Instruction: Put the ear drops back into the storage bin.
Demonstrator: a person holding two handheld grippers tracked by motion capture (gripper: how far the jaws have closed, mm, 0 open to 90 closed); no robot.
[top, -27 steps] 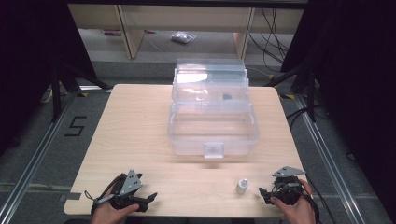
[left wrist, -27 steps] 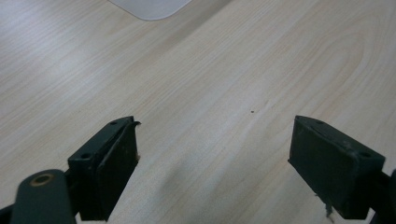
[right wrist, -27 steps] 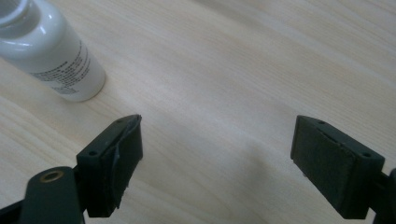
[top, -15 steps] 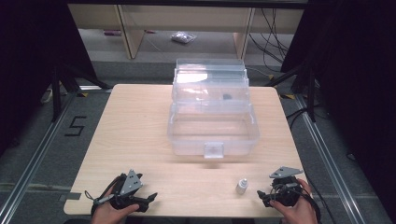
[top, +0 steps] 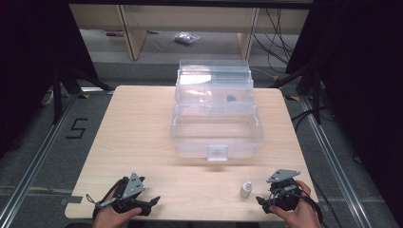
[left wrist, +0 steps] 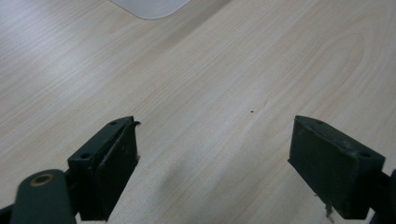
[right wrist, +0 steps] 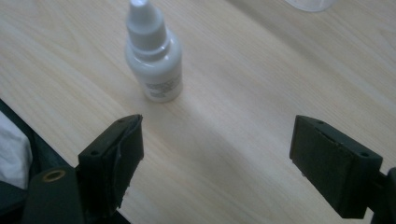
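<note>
Both my hands are low at the near edge of the worktop (top: 142, 142). Left gripper (top: 151, 203) sits by the near-left corner, fingers (left wrist: 109, 163) spread wide with nothing between them, pointing toward the middle. Right gripper (top: 263, 203) sits by the near-right corner, fingers (right wrist: 116, 154) wide apart too, empty, aimed left along the edge.

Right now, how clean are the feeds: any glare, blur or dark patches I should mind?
High view: glare on the clear box lid, black surroundings, table evenly lit. Right gripper view: small white bottle fairly sharp, its label print too soft to read. Left gripper view: wood grain sharp, soft shadow ahead of the open jaws.
</note>
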